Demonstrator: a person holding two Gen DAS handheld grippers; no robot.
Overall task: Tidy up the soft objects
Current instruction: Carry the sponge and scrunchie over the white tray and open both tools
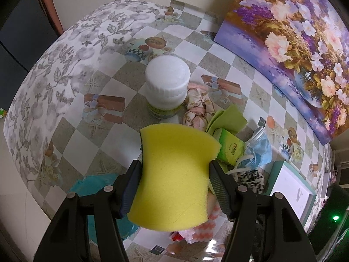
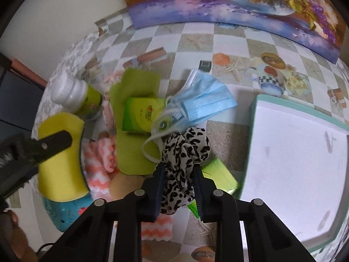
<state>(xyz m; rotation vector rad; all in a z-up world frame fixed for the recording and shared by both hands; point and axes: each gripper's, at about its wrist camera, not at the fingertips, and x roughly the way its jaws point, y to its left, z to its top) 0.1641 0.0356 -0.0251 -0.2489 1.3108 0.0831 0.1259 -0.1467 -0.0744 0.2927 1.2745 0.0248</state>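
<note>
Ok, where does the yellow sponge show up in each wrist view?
Left wrist: the sponge fills the lower centre, clamped in the left gripper.
Right wrist: the sponge sits at the left edge, with one left gripper finger across it.
Shared landmark: the white-capped bottle, just beyond the sponge in both.

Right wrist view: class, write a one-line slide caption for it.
Right gripper shut on a leopard-print scrunchie above a blue face mask, green cloth and white box.
</note>
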